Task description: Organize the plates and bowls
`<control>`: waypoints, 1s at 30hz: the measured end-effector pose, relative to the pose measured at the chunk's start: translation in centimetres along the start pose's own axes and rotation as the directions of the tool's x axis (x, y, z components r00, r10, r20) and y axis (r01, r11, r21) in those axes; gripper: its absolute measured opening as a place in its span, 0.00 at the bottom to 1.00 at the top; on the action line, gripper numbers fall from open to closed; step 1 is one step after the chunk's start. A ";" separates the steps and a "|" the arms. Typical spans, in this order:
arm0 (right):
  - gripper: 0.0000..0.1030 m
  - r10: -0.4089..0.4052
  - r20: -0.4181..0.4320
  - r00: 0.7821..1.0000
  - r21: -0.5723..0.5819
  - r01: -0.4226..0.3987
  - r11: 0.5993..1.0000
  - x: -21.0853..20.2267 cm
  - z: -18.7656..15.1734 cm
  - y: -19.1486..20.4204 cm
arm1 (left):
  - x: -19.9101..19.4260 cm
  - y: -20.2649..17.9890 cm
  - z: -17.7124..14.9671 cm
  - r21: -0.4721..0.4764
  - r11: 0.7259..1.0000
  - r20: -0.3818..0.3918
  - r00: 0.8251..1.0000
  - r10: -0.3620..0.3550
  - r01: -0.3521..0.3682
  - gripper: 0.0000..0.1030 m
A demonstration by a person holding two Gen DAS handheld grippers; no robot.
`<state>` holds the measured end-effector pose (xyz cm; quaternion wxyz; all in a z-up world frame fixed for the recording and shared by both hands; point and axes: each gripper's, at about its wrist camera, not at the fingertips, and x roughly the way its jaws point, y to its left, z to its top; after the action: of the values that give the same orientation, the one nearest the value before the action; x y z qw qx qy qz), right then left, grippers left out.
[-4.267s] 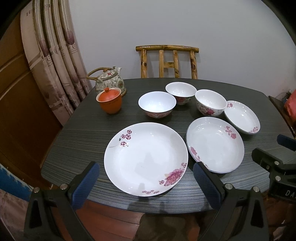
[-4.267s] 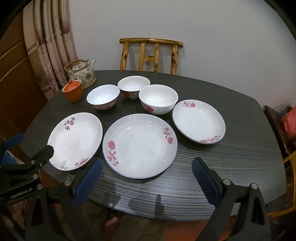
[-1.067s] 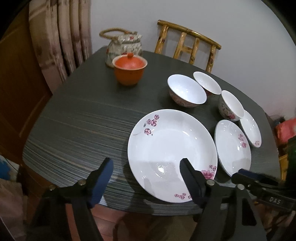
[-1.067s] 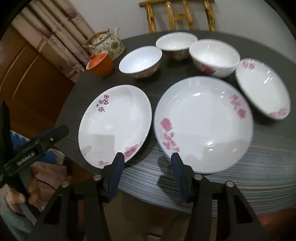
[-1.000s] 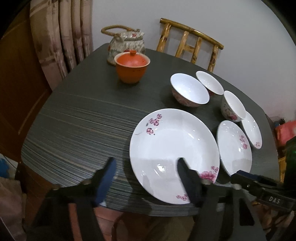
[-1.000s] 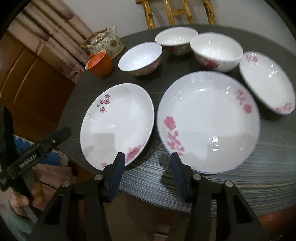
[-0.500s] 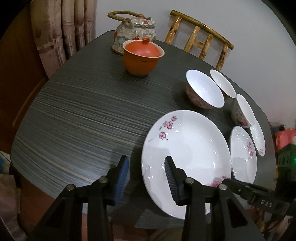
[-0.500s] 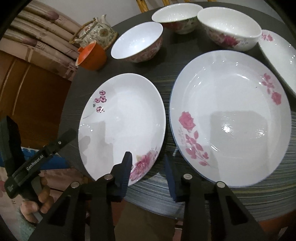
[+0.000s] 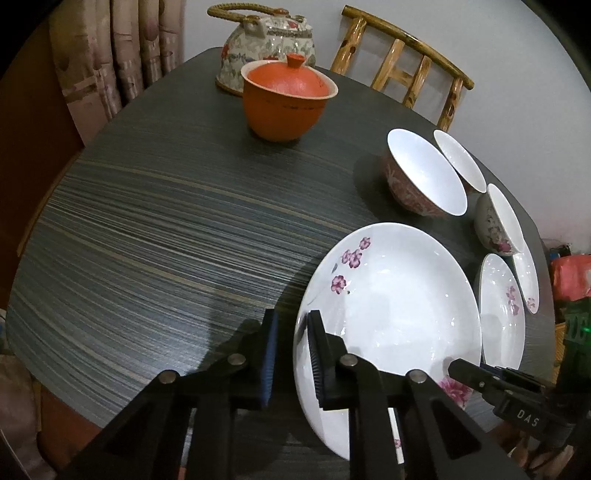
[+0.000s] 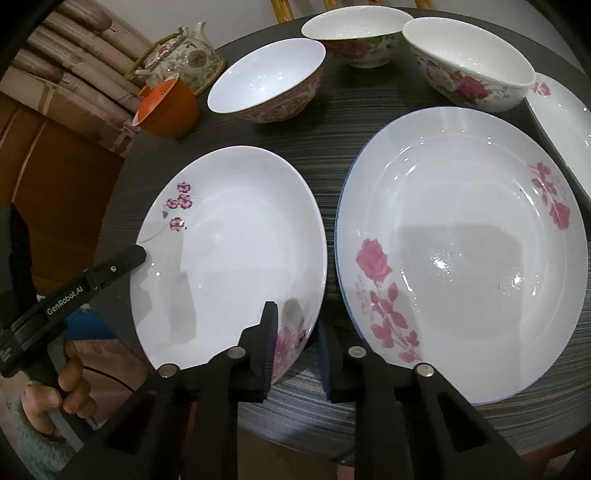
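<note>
A large white plate with purple blossoms [image 9: 399, 295] [image 10: 236, 251] lies at the table's front left. My left gripper [image 9: 290, 354] straddles its left rim with jaws nearly closed on it. My right gripper [image 10: 295, 343] straddles its right rim, jaws nearly closed. A rose-patterned plate [image 10: 465, 251] [image 9: 500, 314] lies just right of it. A third plate [image 10: 561, 118] [image 9: 526, 280] is farther right. Three bowls stand behind: a pink-sided one [image 10: 269, 81] [image 9: 424, 173], a middle one [image 10: 358, 29] [image 9: 460, 158], a rose one [image 10: 472, 62] [image 9: 496, 221].
An orange lidded cup [image 9: 288, 99] [image 10: 166, 107] and a floral teapot [image 9: 266, 44] [image 10: 181, 55] stand at the back left of the dark striped table [image 9: 155, 229]. A bamboo chair [image 9: 406, 59] is behind the table. Curtains [image 9: 122, 55] hang at left.
Both grippers have moved in onto the blossom plate's opposite rims and their jaws have narrowed from wide open to nearly closed around the rim.
</note>
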<state>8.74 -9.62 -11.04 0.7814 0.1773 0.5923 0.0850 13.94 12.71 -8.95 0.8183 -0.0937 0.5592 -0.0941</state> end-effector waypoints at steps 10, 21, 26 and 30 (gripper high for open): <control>0.13 -0.048 0.039 0.998 -0.068 0.051 0.996 0.4 -0.1 0.7 | 0.8 -0.4 0.0 0.036 0.999 0.004 1.000 -0.010 0.010 0.10; 0.14 -0.088 0.088 0.992 -0.195 0.103 0.975 0.8 0.0 4.0 | 0.1 1.7 0.8 0.016 1.000 0.037 0.999 0.007 -0.007 0.10; 0.14 -0.084 0.103 0.991 -0.216 0.105 0.971 1.2 0.3 5.9 | -0.5 2.7 1.9 0.038 0.998 0.052 0.998 0.044 -0.046 0.11; 0.14 -0.075 0.101 0.992 -0.211 0.095 0.973 2.0 1.0 6.9 | -0.3 3.6 2.4 0.049 0.996 0.054 0.996 0.066 -0.069 0.11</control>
<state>10.80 -2.77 -10.04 0.8256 0.0697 0.5497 0.1069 16.28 16.42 -8.70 0.8376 -0.0563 0.5377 -0.0779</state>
